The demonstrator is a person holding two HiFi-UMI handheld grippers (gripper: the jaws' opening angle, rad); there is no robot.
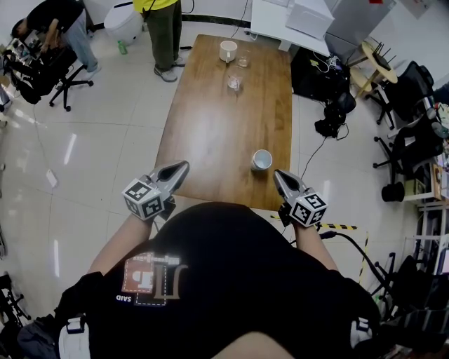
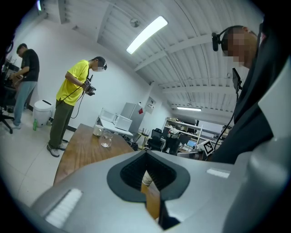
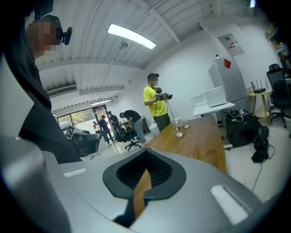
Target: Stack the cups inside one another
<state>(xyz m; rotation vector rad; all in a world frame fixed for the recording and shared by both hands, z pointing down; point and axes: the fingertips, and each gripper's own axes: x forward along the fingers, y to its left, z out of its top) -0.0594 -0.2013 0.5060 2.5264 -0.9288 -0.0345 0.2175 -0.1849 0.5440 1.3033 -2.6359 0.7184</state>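
Observation:
On the long wooden table [image 1: 210, 133] a white cup [image 1: 262, 160] stands near the front edge. At the far end are a white mug [image 1: 228, 50], a small glass [image 1: 243, 62] and a clear glass [image 1: 233, 83]. My left gripper [image 1: 182, 167] hovers at the table's front left corner, shut and holding nothing. My right gripper [image 1: 279, 175] is shut and bare just right of the near white cup. In the left gripper view the clear glass [image 2: 106, 141] and the mug [image 2: 97, 131] show far off. The right gripper view shows the clear glass [image 3: 178, 131] too.
A person in a yellow shirt [image 1: 165, 28] stands at the table's far left corner. Another person [image 1: 52, 28] sits on an office chair at the far left. A white desk [image 1: 295, 17] lies beyond the table. Black bags and cables [image 1: 330, 119] litter the floor on the right.

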